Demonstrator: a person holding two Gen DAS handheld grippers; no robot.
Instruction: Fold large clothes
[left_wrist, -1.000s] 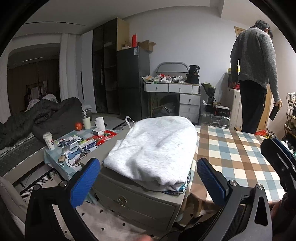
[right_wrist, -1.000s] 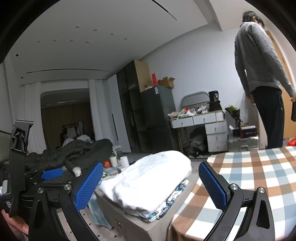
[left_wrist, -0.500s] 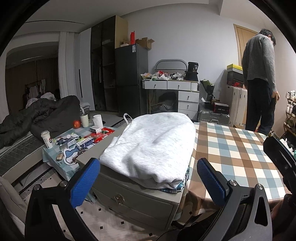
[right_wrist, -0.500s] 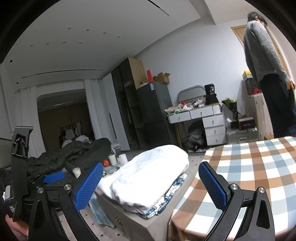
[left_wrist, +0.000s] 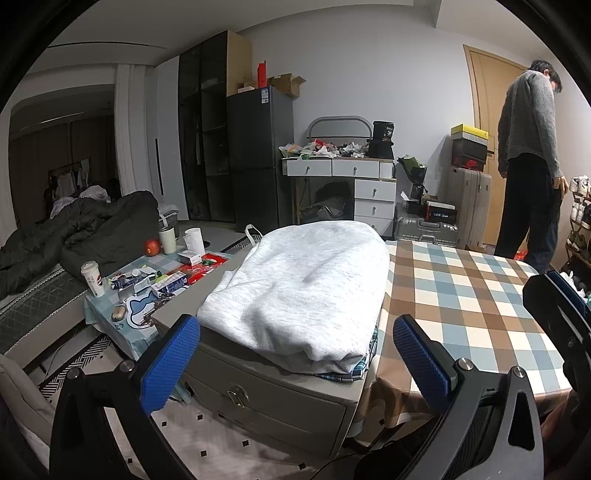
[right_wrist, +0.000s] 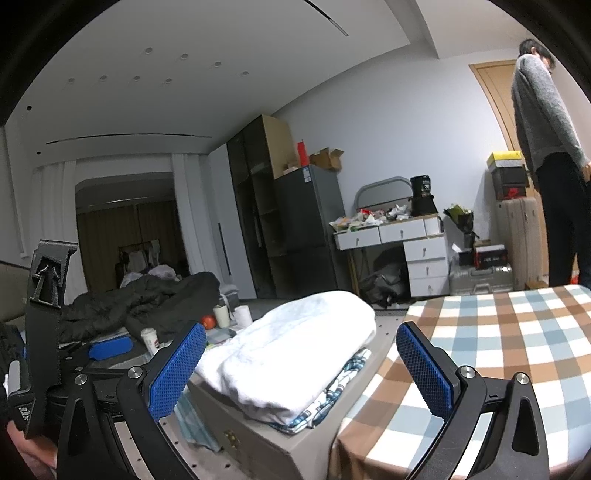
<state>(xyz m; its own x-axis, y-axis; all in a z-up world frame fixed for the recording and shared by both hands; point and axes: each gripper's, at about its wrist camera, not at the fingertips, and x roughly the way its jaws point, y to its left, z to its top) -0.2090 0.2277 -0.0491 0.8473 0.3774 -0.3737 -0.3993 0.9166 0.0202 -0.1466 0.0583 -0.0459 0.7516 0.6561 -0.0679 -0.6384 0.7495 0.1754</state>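
The room is a cluttered bedroom, with a person in a grey sweater (left_wrist: 528, 122) standing at the far right beside a wooden door. In front of you, a surface covered by a checked cloth (left_wrist: 472, 291) fills the right half of both views. To its left stands a grey drawer chest (left_wrist: 266, 395). On the chest lies the task's thing, a folded white garment (left_wrist: 306, 284), resting on top of a blue-patterned folded item (right_wrist: 332, 384) whose edge peeks out beneath it.

My judgement is that this fold is finished and the garment already stacked, so the next move calls for fetching another large piece to lay out on the checked surface. None shows within reach, though the views may hide one below the frame.

Your left gripper (left_wrist: 295, 358) hovers short of the chest, aimed at the stack, its blue-padded fingers (left_wrist: 170, 365) spread wide and empty. Your right gripper (right_wrist: 301, 365) is held lower, level with the stack, also wide apart and holding nothing.
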